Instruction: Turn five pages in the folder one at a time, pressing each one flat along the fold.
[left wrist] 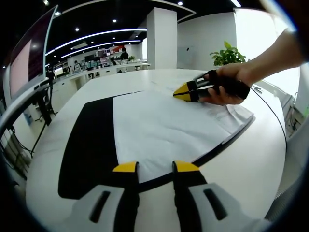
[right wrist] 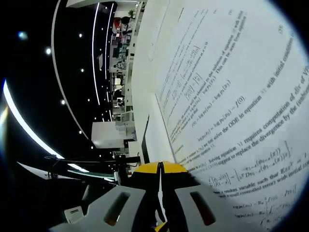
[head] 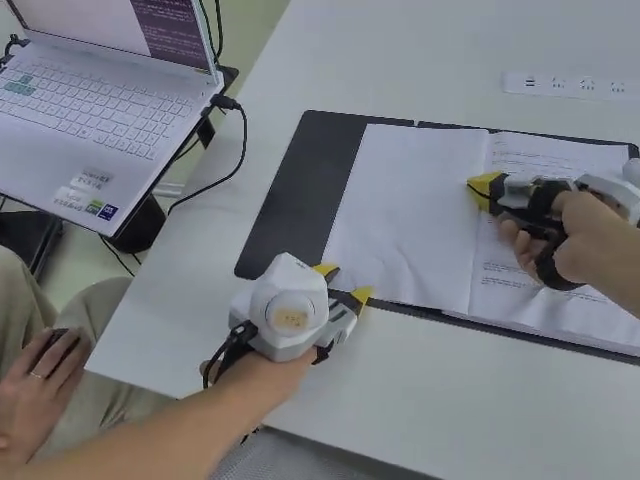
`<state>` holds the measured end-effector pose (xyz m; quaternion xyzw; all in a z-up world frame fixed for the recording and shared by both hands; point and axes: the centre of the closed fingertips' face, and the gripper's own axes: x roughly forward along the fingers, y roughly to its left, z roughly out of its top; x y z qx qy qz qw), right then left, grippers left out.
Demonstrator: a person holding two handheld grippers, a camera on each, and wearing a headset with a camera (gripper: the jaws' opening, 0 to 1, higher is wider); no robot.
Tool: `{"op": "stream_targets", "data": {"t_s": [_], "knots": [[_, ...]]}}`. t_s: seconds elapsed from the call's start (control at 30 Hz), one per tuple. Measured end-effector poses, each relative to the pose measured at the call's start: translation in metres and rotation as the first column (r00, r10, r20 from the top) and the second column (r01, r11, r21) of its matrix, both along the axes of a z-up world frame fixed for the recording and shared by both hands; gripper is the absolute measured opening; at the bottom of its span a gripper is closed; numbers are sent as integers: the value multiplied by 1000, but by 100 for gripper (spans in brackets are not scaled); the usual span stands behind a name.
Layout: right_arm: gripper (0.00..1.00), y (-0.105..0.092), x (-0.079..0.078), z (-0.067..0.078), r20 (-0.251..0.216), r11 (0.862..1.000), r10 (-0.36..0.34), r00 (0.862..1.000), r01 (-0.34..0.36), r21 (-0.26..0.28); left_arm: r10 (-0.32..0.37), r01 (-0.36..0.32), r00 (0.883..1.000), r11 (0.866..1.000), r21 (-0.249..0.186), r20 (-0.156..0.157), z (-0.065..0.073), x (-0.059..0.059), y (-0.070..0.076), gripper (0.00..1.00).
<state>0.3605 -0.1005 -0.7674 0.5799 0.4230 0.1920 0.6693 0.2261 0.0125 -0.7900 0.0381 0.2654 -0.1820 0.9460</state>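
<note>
**Right tool clenched at the fold, left tool released by the folder's near edge**

A black, flat folder (head: 300,190) lies open on the white table (head: 420,60), in the middle of the head view. A blank white sheet (head: 410,210) lies flat across the folder's left half, leaving a broad strip of black cover bare on its far left side. The right half carries a white page printed with text and equations (head: 545,160).

The right tool (head: 483,188), white with yellow tips, sits with its tips down on the paper right at the fold, where the blank sheet meets the printed page. In the right gripper view its two jaws are clenched tip to tip, with nothing seen between them, and the printed lines run close past them. A hand (head: 575,240) grips it from the right, under a black strap.

The left tool (head: 342,281), of the same make, is at the folder's near edge, by the lower corner of the blank sheet. The left gripper view shows its jaws released, a clear gap between the yellow tips and nothing held. Whether the tips touch the folder cannot be told.

An open white laptop (head: 90,100) stands off the table's left side with a black cable (head: 240,140) plugged into it. A white socket strip (head: 570,84) lies on the table beyond the folder.
</note>
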Motion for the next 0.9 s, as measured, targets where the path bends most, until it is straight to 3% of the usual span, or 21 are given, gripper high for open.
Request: {"op": "stream_targets", "data": {"t_s": [0.07,0.4,0.9], "knots": [[0,2,-13,0,-1,999,38,999,-38,2,-2,2,1000,1000,2,0,0,0,0,26],[0,2,-61,-1,-11,995,95,995,-95,9,0,0,1000,1000,2,1,0,0,0,26],[0,5,-112,-6,-23,991,132,991,-131,24,-1,1,1000,1000,-1,14,2,-1,-1,26]]}}
